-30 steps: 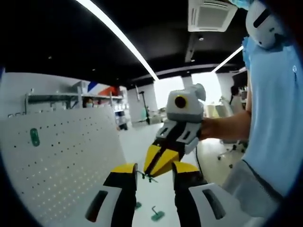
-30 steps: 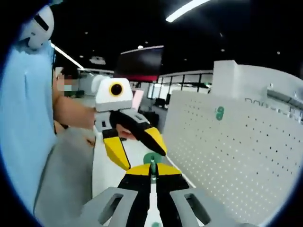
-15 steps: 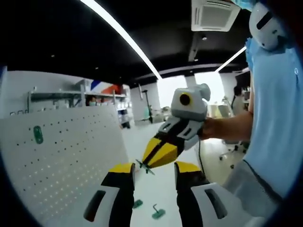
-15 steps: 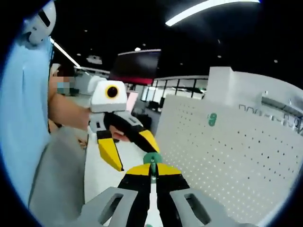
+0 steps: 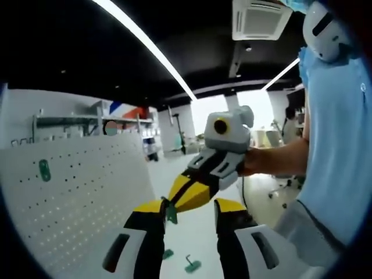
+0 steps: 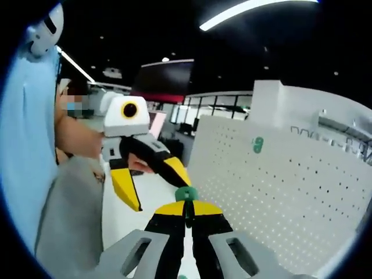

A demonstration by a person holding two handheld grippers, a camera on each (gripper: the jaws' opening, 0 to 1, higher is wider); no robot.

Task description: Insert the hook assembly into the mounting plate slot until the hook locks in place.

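1. The right gripper has its jaws clamped on the green hook, held in the air near the pegboard — it could twist in that thin grip.
2. The left gripper has its jaws apart beside the hook; closing carelessly could knock it loose — a plate sits higher on the pegboard.

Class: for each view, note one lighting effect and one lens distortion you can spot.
Left gripper view: the window behind the right hand-held gripper is blown out white; the ceiling light strip bows. Right gripper view: the light strip glares; the pegboard edges curve.
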